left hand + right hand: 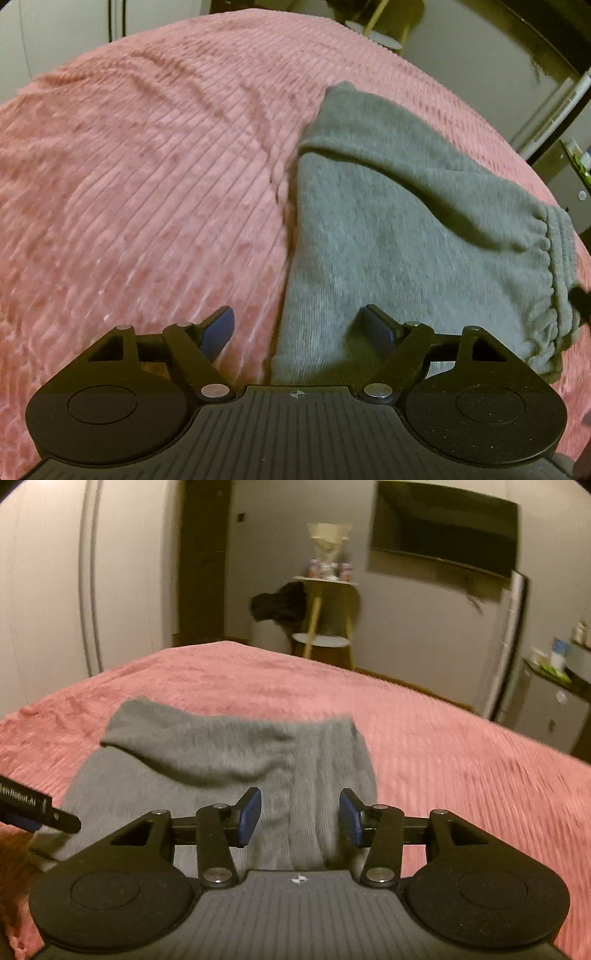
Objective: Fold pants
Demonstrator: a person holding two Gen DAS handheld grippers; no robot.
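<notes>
On pink bedspread (pixel 147 184) — folded grey pants (pixel 388 221); left gripper (pixel 301 328), right gripper (pixel 300 818) both agape, empty.

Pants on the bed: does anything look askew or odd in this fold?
Yes. The top layer of the grey pants lies skewed: its far-left corner sticks out past the layer beneath, and its edge runs diagonally. The pink blanket looks merely rumpled.

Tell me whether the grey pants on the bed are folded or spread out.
Folded. The grey pants lie as a compact bundle on the pink bedspread, one layer doubled over another, the gathered waistband at one edge.
</notes>
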